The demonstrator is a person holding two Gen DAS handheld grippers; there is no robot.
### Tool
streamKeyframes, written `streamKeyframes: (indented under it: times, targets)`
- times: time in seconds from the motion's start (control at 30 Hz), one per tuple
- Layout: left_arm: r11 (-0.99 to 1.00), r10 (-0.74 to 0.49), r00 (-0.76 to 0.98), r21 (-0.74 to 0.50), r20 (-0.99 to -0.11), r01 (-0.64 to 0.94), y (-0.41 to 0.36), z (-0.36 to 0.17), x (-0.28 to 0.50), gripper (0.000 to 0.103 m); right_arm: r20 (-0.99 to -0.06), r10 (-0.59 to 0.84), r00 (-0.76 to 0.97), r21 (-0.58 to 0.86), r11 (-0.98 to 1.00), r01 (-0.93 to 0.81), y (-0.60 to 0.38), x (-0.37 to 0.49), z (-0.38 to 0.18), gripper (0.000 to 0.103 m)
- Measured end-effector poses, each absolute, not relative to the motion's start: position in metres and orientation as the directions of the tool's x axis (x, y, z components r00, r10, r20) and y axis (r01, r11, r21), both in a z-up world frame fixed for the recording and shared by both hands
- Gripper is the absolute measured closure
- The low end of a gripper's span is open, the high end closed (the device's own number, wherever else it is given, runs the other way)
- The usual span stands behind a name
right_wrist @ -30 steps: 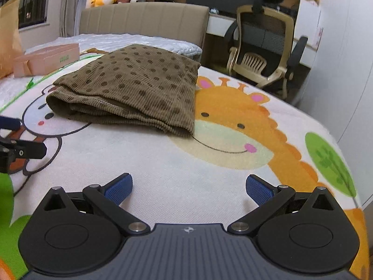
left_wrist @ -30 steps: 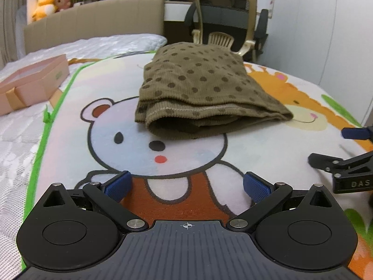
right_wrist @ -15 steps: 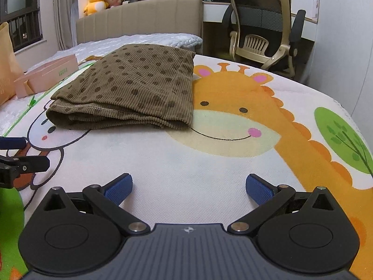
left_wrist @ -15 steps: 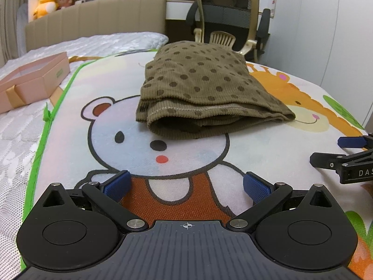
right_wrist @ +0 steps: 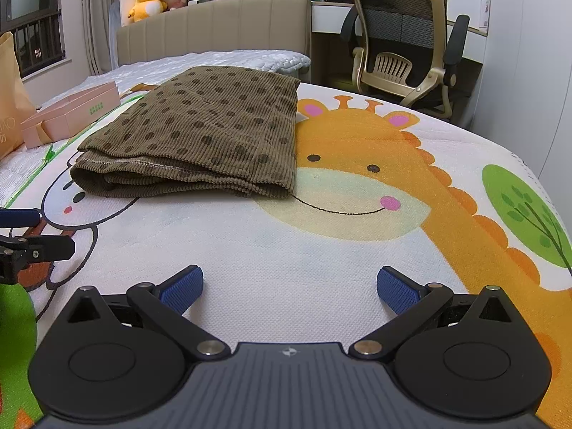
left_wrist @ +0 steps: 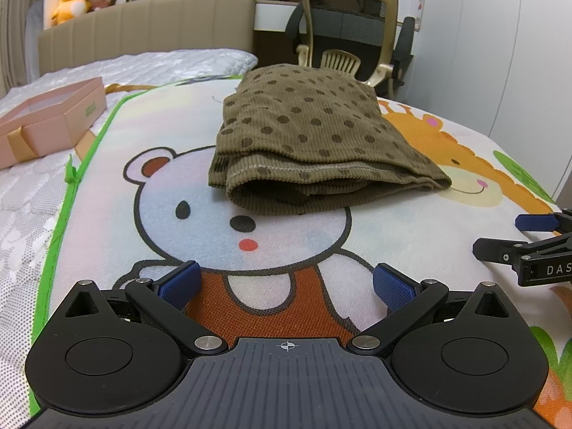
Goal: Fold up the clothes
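Jaws on both the left gripper (left_wrist: pixel 286 284) and right gripper (right_wrist: pixel 289 286) sit wide apart holding nothing, pulled back a bit lately, with the dotted brown garment (left_wrist: pixel 307 143) folded mid-frame on the cartoon mat (right_wrist: pixel 357 236), so looks finished.

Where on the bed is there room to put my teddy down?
The mat is bare between the folded cloth and the two open tools: the left tool and the right tool. The giraffe side, right of the cloth out to the green tree, is free too. It is crowded on the left, by the pink box.
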State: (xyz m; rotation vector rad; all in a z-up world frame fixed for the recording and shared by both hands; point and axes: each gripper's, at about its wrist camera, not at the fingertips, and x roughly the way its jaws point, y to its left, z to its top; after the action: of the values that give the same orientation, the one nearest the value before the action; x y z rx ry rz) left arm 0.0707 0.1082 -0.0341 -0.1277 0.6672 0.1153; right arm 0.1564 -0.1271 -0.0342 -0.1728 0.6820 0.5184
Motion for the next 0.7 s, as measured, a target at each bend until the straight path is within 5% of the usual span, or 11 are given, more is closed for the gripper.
streamKeyframes:
  times: [0.7]
  targets:
    - [0.985, 0.066, 0.78, -0.085, -0.622, -0.151, 0.1086, -0.0342, 0.0712, 0.0, -0.64, 0.402, 0.655, 0.014, 0.858, -0.513, -0.1269, 0.1568, -0.0345, 0.0]
